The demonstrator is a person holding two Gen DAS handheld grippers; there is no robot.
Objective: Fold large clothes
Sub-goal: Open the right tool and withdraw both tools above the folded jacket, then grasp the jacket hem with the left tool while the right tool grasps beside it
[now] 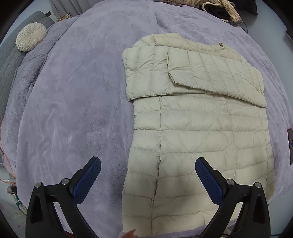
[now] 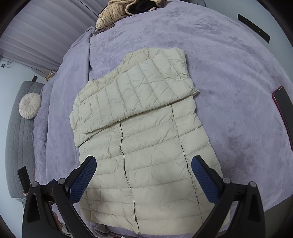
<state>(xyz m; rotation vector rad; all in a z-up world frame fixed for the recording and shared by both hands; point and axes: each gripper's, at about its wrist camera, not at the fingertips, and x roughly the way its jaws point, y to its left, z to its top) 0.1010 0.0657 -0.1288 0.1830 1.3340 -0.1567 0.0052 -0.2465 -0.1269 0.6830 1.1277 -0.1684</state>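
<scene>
A cream quilted puffer jacket [image 1: 197, 131] lies flat on a lilac plush bedspread [image 1: 77, 102], with both sleeves folded across its chest. My left gripper [image 1: 147, 163] hangs open above the jacket's lower left part, with nothing between its blue pads [image 1: 208, 181]. The same jacket [image 2: 146, 146] fills the middle of the right wrist view, hem nearest the camera. My right gripper [image 2: 143, 163] stands wide open above the jacket's lower half, its pads [image 2: 82, 180] apart and off the fabric.
A round cream cushion [image 1: 31, 36] rests on a grey quilted headboard [image 1: 7, 69] at the left. Striped and dark clothes [image 2: 117, 12] are piled at the far end of the bed. A dark phone [image 2: 283, 113] lies on the bedspread at the right.
</scene>
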